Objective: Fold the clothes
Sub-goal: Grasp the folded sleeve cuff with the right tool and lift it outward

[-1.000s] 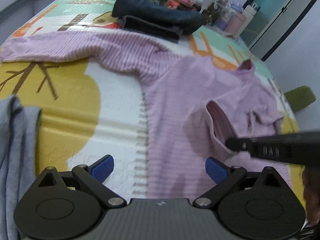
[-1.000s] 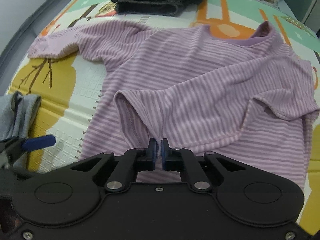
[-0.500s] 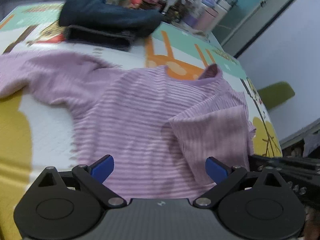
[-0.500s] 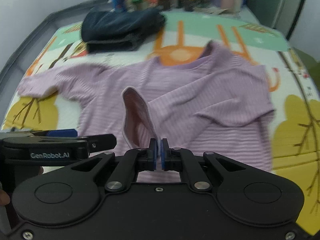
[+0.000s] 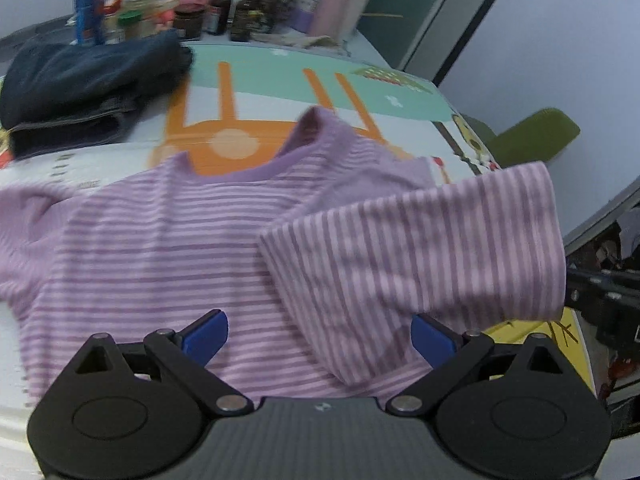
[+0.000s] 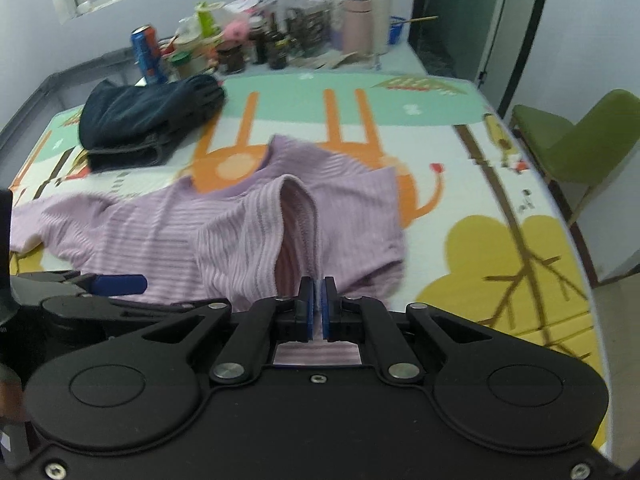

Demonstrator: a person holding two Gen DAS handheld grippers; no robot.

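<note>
Your right gripper (image 6: pixel 316 304) is clamped on the cuff edge of the purple striped shirt (image 5: pixel 168 240), fabric pinched between the blue pads (image 6: pixel 307 308). The sleeve (image 5: pixel 420 248) is lifted off the play mat (image 6: pixel 460 152) and hangs over the shirt's body, cuff opening facing the right camera. Your left gripper (image 5: pixel 320 332) is spread wide, holding nothing, hovering just above the shirt's lower body, near the raised sleeve. The shirt lies front-up on the mat, collar (image 5: pixel 308 132) pointing away from you, its other sleeve (image 6: pixel 48 220) spread flat to the left of the collar. A folded dark garment (image 6: pixel 144 116) sits on the mat beyond that flat sleeve, well apart from the shirt. Bottles and cans (image 6: pixel 280 36) crowd the far edge past the collar. A green chair (image 6: pixel 576 144) stands right of the mat.
</note>
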